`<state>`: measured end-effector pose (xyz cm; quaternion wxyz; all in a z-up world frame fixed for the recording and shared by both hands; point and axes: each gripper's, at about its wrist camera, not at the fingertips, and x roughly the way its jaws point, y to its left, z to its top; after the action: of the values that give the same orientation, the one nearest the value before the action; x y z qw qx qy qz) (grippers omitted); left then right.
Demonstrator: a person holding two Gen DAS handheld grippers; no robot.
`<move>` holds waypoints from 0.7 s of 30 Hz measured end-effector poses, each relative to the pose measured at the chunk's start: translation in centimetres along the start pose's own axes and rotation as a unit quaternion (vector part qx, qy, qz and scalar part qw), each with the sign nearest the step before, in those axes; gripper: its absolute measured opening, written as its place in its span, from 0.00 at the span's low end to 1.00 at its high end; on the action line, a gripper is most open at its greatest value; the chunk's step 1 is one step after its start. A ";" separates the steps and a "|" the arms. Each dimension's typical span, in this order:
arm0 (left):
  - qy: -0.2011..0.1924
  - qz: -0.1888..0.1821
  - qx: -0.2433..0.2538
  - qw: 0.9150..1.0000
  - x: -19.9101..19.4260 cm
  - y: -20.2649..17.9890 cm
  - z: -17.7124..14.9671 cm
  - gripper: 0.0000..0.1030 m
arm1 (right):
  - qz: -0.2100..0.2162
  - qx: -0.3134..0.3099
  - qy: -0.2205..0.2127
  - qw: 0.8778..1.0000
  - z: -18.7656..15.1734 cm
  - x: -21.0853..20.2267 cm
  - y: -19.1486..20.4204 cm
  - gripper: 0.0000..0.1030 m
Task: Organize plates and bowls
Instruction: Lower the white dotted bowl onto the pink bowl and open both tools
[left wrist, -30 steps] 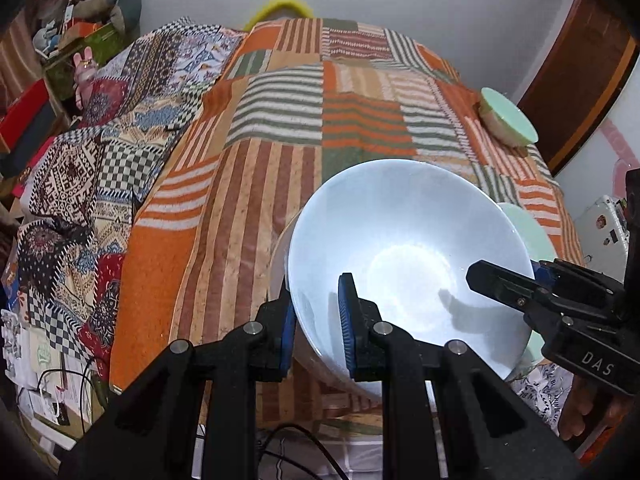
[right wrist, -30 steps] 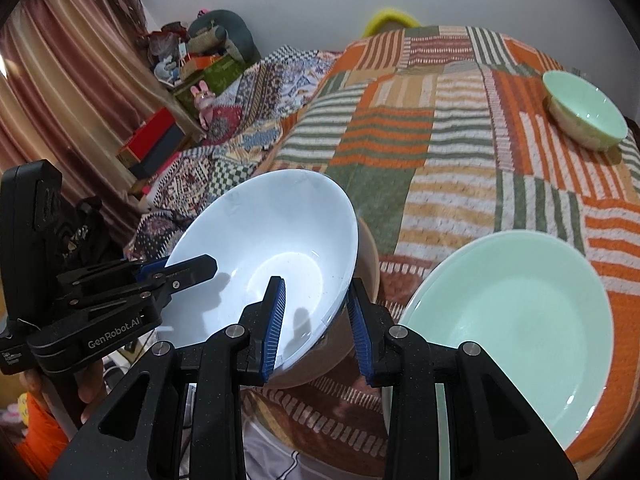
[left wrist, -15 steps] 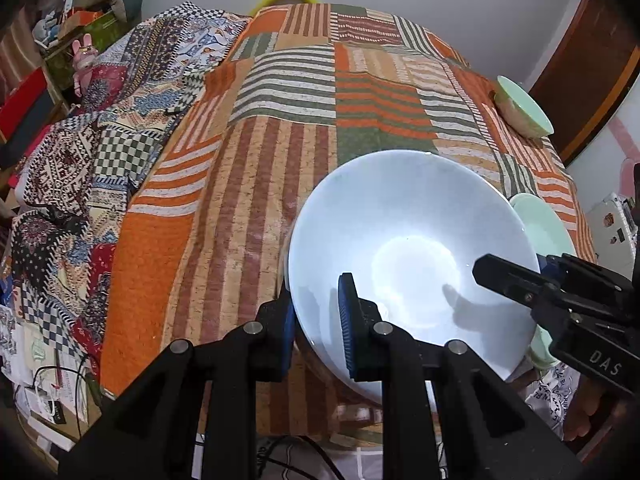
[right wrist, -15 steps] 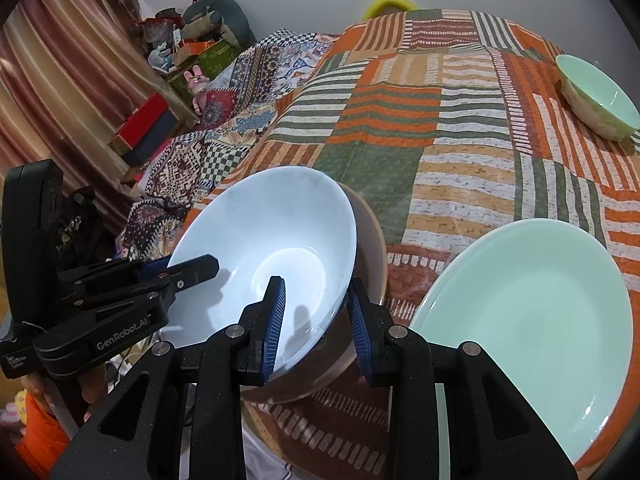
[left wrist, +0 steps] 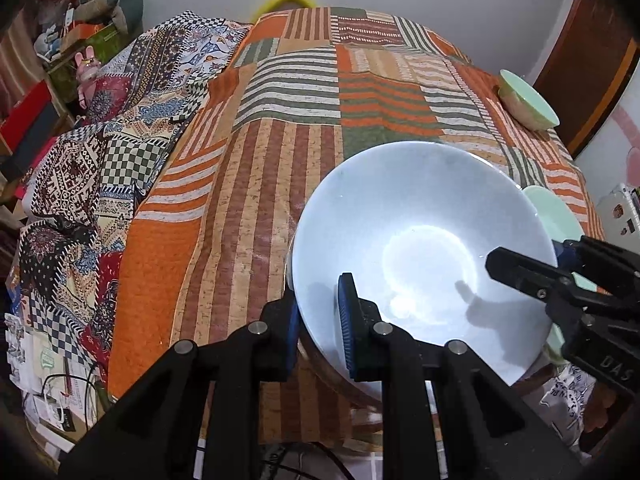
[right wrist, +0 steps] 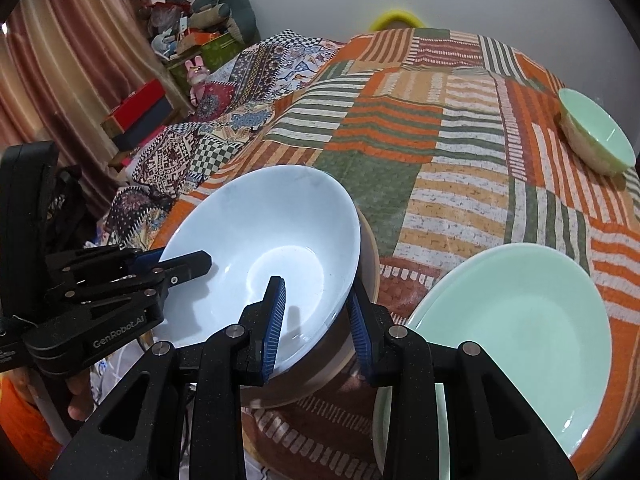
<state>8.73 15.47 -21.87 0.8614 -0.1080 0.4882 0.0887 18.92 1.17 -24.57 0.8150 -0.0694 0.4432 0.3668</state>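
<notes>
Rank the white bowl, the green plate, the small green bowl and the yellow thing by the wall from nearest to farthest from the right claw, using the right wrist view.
1. white bowl: clamped at its rim in the right claw.
2. green plate: just right of it.
3. small green bowl: far right edge of the bedspread.
4. yellow thing: past the bed's far end, against the wall.

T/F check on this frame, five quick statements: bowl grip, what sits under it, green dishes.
1. Both tongs grip the white bowl by its rim. True: left tongs, right tongs.
2. The white bowl sits over a brown bowl. True.
3. The green plate is stacked inside the white bowl. False: it lies beside it on the striped bedspread.
4. The small green bowl is held by the left tongs. False: it rests alone at the far edge.
5. The white bowl holds food. False: empty.
</notes>
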 end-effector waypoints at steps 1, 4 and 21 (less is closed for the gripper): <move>-0.001 0.006 0.005 1.000 0.0 -0.2 0.0 0.18 | 0.000 0.000 -0.001 1.000 0.0 -0.1 -0.1 0.28; -0.005 0.020 0.020 1.000 0.0 -0.8 0.0 0.19 | 0.005 0.008 0.004 1.000 0.1 -0.2 -0.4 0.28; -0.030 0.132 0.113 0.984 0.9 -4.2 -0.5 0.22 | 0.012 0.026 -0.007 1.000 -0.3 -2.5 -1.6 0.32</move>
<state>9.86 11.31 -22.43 0.8630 0.0579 0.4792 0.1493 18.88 -1.45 -23.12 0.8153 -0.0400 0.4475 0.3652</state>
